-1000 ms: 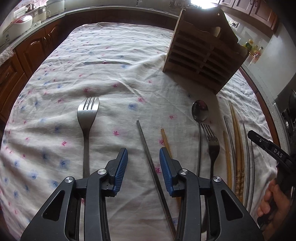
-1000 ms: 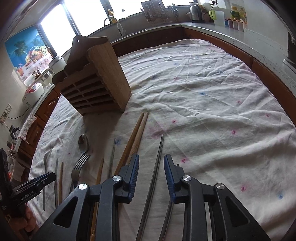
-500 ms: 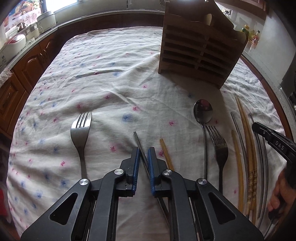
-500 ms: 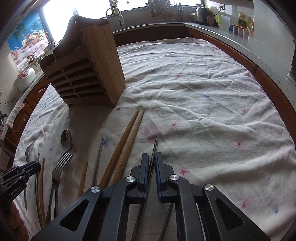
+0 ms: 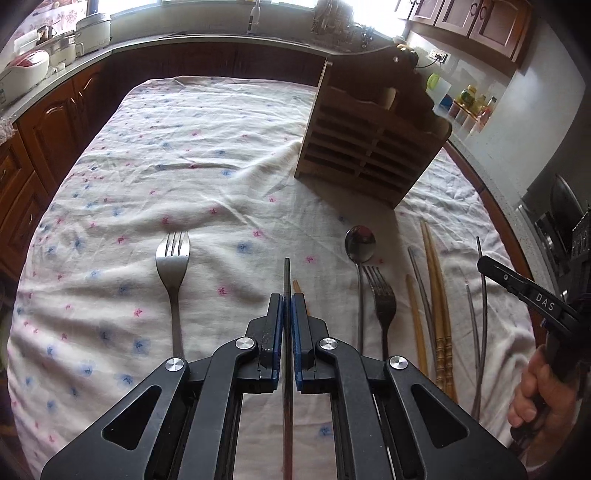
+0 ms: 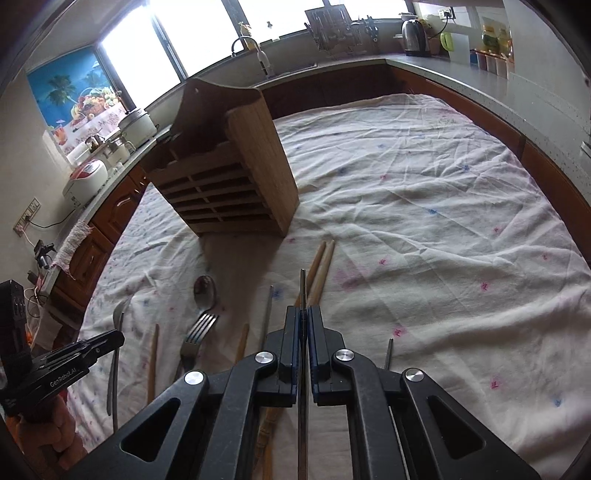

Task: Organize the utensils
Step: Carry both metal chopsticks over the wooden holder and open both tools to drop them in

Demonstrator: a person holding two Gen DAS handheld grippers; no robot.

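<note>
My left gripper (image 5: pixel 287 300) is shut on a metal chopstick (image 5: pixel 286 275) and holds it above the cloth, pointing forward. My right gripper (image 6: pixel 303 312) is shut on another metal chopstick (image 6: pixel 303 288), lifted too. The wooden slotted utensil holder (image 5: pixel 364 155) stands ahead and to the right; in the right wrist view the holder (image 6: pixel 236 184) is ahead on the left. A fork (image 5: pixel 173 258) lies left of my left gripper. A spoon (image 5: pixel 360 242), a second fork (image 5: pixel 382 295), wooden chopsticks (image 5: pixel 434 280) and metal chopsticks (image 5: pixel 421 280) lie to its right.
The table carries a wrinkled white floral cloth (image 5: pixel 184 166). Dark wooden cabinets and a counter with appliances (image 5: pixel 55 55) ring the table. A kettle (image 6: pixel 415 31) and jars stand on the far counter. One loose metal chopstick (image 6: pixel 388 352) lies by my right gripper.
Both grippers went from open, to closing around a metal chopstick each, to shut on them. Both chopsticks have come up off the cloth and the views have pulled back and upward.
</note>
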